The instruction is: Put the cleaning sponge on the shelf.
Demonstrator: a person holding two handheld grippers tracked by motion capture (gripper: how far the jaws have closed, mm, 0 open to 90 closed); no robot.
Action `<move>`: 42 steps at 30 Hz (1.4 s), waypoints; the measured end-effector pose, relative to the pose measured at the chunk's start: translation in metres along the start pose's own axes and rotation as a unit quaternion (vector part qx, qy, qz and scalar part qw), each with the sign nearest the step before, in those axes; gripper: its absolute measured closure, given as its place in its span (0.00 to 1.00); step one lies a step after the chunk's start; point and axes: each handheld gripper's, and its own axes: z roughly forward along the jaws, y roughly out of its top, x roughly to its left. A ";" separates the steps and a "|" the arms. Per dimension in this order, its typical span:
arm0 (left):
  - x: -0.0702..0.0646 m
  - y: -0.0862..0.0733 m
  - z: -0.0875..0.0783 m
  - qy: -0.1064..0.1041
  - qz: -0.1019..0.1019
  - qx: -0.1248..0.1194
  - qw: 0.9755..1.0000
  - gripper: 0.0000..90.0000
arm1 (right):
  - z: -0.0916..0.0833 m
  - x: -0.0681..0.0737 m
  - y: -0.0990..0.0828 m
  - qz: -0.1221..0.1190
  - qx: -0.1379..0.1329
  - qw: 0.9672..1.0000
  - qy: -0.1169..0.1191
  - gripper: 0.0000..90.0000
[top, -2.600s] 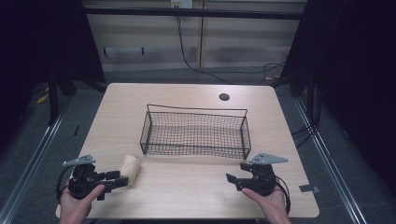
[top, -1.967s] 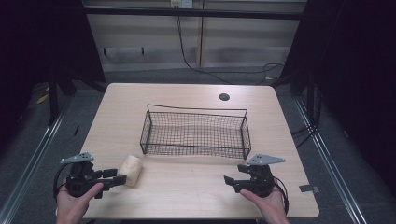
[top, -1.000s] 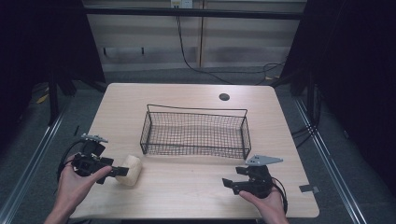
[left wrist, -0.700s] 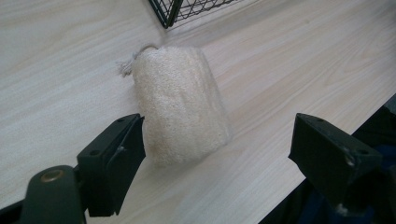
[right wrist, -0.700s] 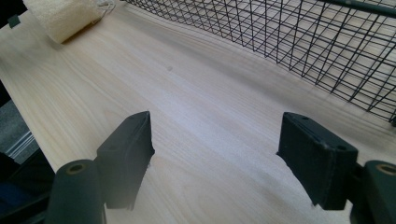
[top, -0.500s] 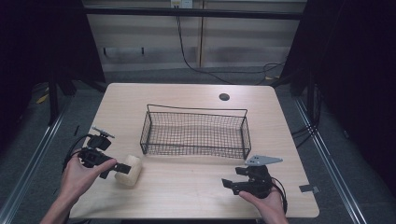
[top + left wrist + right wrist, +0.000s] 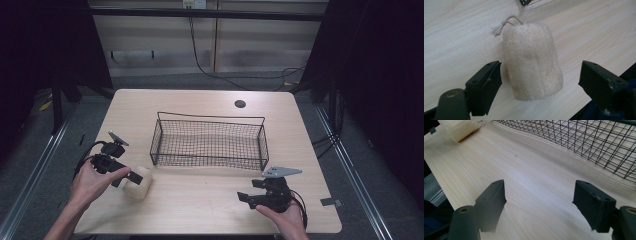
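Note:
A pale loofah sponge (image 7: 138, 183) with a short string loop lies on the wooden table (image 7: 200, 205) near its front left. My left gripper (image 7: 127, 176) is open right over it. In the left gripper view the loofah sponge (image 7: 532, 60) sits between the two wide-apart jaws, nearer the left one and not pressed by either. My right gripper (image 7: 246, 197) is open low over bare table at the front right; in its own view the jaws stand wide apart with nothing between them. The loofah sponge (image 7: 459, 128) shows far off there.
A black wire basket (image 7: 208, 142) stands empty in the middle of the table, its mesh wall (image 7: 584, 140) close ahead of the right gripper. A round cable hole (image 7: 240, 104) is at the back right. A tape scrap (image 7: 331, 202) lies near the right edge.
The left hand has swung its gripper up and around the table's left side, turned it toward the loofah and brought the open jaws over it. The right gripper has barely moved.

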 end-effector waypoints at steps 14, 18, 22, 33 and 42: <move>0.004 0.009 0.021 0.005 -0.014 0.031 0.999 0.20 | 0.001 0.001 0.000 0.002 0.004 1.000 0.004 0.28; 0.008 0.010 0.026 0.005 -0.026 0.042 0.999 0.20 | 0.001 0.001 0.000 0.002 0.005 1.000 0.004 0.28; 0.008 0.011 0.030 0.003 -0.028 0.047 0.998 0.19 | 0.001 0.001 0.000 0.004 0.008 1.000 0.005 0.28; 0.000 0.014 0.042 0.014 -0.016 0.069 0.997 0.25 | 0.001 0.001 0.000 0.003 0.010 1.000 0.005 0.28; -0.005 0.016 0.042 0.038 -0.019 0.081 0.996 0.28 | 0.002 0.001 0.000 0.005 0.012 1.000 0.004 0.28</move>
